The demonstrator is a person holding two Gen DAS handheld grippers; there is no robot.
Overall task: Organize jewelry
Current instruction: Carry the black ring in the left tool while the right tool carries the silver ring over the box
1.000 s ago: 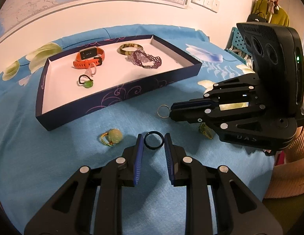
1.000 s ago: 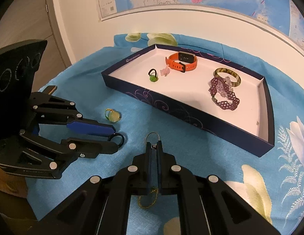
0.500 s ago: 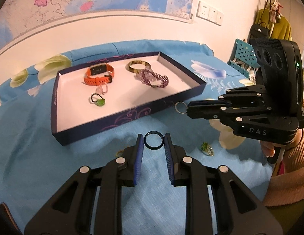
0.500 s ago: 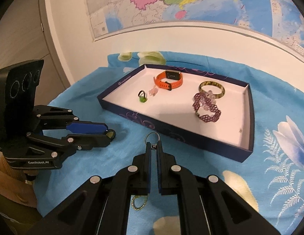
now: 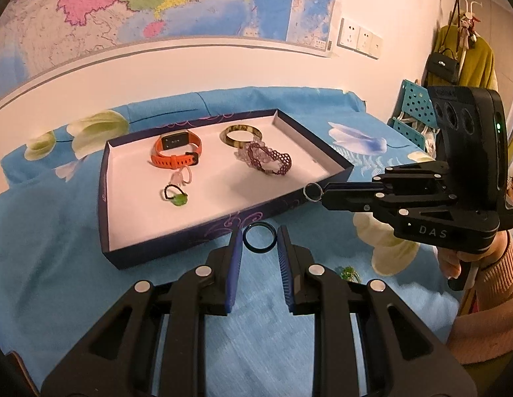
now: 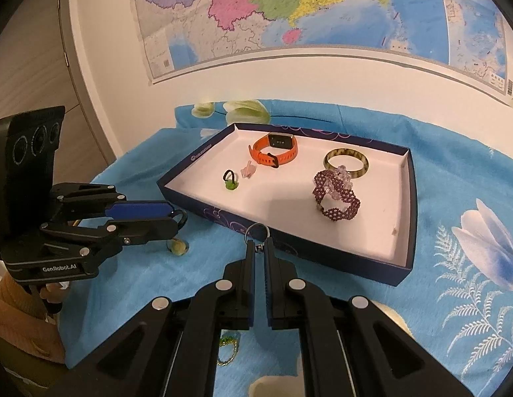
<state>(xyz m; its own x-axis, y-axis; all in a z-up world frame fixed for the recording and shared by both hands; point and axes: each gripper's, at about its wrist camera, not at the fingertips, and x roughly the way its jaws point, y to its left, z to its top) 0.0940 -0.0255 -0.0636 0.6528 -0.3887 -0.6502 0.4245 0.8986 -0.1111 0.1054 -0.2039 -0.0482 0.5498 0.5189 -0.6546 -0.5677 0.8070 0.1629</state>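
Blue cloth [image 5: 41, 248] printed with pale flowers covers the surface, a soft bed that keeps small pieces from rolling; on it sits the shallow dark tray [image 5: 177, 243], white inside, low-walled so a gripper can likely reach in from above; inside lie an orange watch [image 5: 175, 152], a purple beaded bracelet [image 5: 268, 160], a mottled bangle [image 5: 240, 132] and a green-stoned ring [image 5: 175, 196], spread apart rather than piled. The left gripper [image 5: 259, 241] hangs just short of the tray's near wall, jaws narrow and pressing a black ring [image 5: 259, 237] by its outer edge, so the hoop faces the camera, thin and plain; the right gripper [image 6: 259, 248] hangs at the near wall too, jaws fully closed on the tiny link of a silver ring [image 6: 256, 231], which juts past the tips. Both pieces seem bound for the tray; a yellow-green ring [image 6: 177, 247] and a green trinket [image 5: 347, 273] remain on the cloth.
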